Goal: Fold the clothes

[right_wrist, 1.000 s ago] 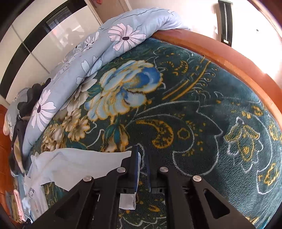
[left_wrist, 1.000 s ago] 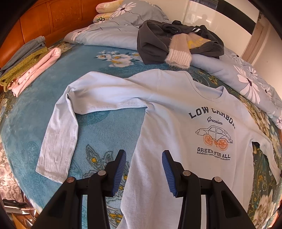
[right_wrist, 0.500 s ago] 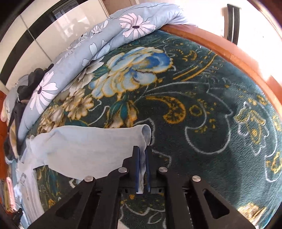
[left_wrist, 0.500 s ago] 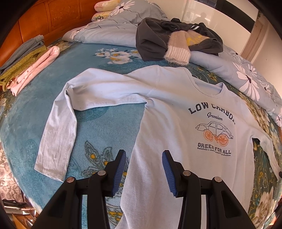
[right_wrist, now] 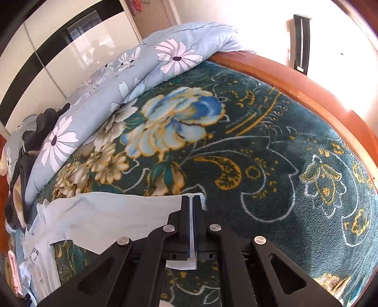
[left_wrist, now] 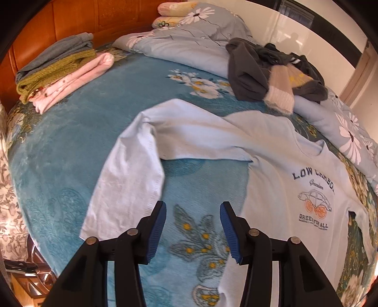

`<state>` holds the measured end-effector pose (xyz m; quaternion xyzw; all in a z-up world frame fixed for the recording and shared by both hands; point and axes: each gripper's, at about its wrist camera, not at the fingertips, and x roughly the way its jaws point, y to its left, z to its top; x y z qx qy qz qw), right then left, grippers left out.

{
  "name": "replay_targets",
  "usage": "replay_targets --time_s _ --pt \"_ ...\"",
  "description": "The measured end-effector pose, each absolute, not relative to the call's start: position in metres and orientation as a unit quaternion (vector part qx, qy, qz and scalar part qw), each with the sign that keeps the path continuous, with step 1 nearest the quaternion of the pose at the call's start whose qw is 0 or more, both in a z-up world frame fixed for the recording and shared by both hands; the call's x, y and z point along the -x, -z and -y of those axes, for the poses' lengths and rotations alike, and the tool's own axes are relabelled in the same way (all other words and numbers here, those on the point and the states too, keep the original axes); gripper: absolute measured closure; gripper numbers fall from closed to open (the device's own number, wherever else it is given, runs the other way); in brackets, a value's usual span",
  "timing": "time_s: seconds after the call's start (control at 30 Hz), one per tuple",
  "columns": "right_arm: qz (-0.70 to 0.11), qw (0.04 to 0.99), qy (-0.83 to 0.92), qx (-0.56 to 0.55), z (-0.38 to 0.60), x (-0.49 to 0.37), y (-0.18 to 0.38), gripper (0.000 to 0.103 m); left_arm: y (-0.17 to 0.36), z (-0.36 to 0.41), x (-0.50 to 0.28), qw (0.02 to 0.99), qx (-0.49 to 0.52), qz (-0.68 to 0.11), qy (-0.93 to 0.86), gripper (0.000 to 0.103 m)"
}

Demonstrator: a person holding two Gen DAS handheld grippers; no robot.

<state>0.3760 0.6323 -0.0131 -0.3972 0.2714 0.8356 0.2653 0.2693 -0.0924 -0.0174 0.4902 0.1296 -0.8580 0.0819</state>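
A pale blue long-sleeved shirt (left_wrist: 278,165) with a printed car lies face up on the blue patterned bedspread (left_wrist: 78,151). Its one sleeve (left_wrist: 132,179) bends down toward the near left. My left gripper (left_wrist: 193,226) hovers over bare bedspread between that sleeve and the shirt body, jaws opening, nothing between them. In the right wrist view the other sleeve (right_wrist: 113,217) stretches from the left, and my right gripper (right_wrist: 191,205) is shut on its cuff end, with a strip of cloth showing between the pads.
Folded clothes (left_wrist: 61,70) are stacked at the far left by the wooden headboard (left_wrist: 70,21). A heap of dark garments (left_wrist: 271,68) lies on a flowered quilt (right_wrist: 132,78) along the far side. A wooden bed rail (right_wrist: 319,101) borders the right.
My left gripper slid left off the shirt body to the gap beside the sleeve and opened wider. My right gripper shut on the cuff and drew the sleeve out straighter.
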Motion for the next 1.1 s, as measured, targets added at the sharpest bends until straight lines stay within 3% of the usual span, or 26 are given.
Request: replay_targets --time_s 0.1,0.17,0.23,0.4,0.57,0.7,1.1 --pt "-0.254 0.238 -0.855 0.384 -0.603 -0.359 -0.003 0.095 0.016 0.137 -0.272 0.121 -0.485 -0.157 0.852 0.046" --pt "-0.235 0.209 -0.87 0.381 -0.578 -0.344 -0.011 0.069 0.022 0.166 -0.277 0.145 -0.49 -0.179 0.841 0.046" --pt "-0.214 0.173 -0.88 0.386 -0.552 -0.328 -0.014 0.059 0.031 0.19 -0.284 0.165 -0.496 -0.198 0.829 0.046" --pt "-0.18 0.096 -0.891 0.406 -0.488 -0.292 -0.01 0.059 0.053 0.209 -0.3 0.164 -0.506 -0.237 0.813 0.048" --pt "-0.163 0.052 -0.888 0.426 -0.442 -0.269 -0.002 0.059 0.062 0.185 -0.298 0.137 -0.52 -0.212 0.816 0.053" --pt "-0.158 0.036 -0.886 0.434 -0.425 -0.261 0.001 0.059 0.062 0.17 -0.29 0.119 -0.523 -0.173 0.826 0.096" --pt "-0.167 0.06 -0.87 0.46 -0.426 -0.253 0.022 0.059 0.039 0.265 -0.233 0.225 -0.51 0.001 0.83 0.099"
